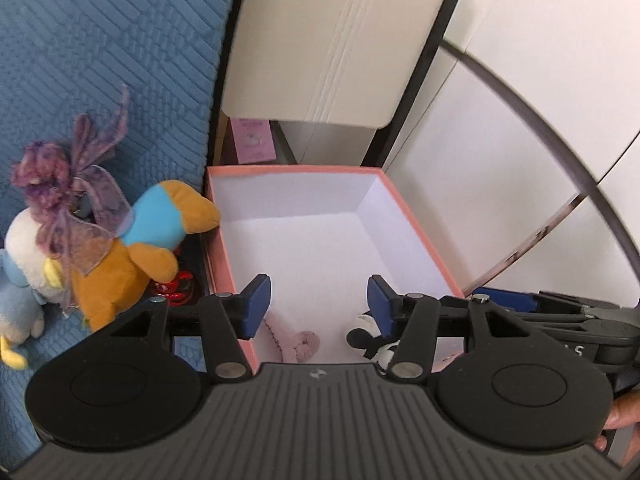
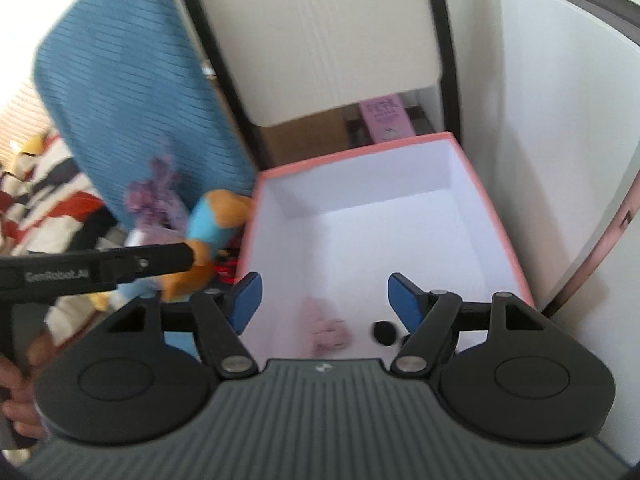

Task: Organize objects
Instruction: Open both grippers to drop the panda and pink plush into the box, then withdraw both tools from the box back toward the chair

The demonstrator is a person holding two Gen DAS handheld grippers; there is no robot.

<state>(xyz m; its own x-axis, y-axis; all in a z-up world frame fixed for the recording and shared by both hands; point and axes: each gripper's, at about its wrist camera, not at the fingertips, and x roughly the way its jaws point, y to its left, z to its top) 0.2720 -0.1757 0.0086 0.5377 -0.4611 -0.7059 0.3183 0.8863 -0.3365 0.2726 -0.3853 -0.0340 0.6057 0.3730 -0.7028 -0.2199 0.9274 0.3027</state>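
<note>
Box (image 1: pixel 420 220) centre frame, two toys inside; orange plush (image 1: pixel 136 256) left, outside. Both grippers' fingers wide, empty, apparently between picks.

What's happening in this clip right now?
A person holds two grippers above an open pink box. Both the left gripper and the right gripper are open and hold nothing. A pink plush and a black-and-white plush already lie inside; an orange-and-blue plush and others wait on the blue cushion beside it.
</note>
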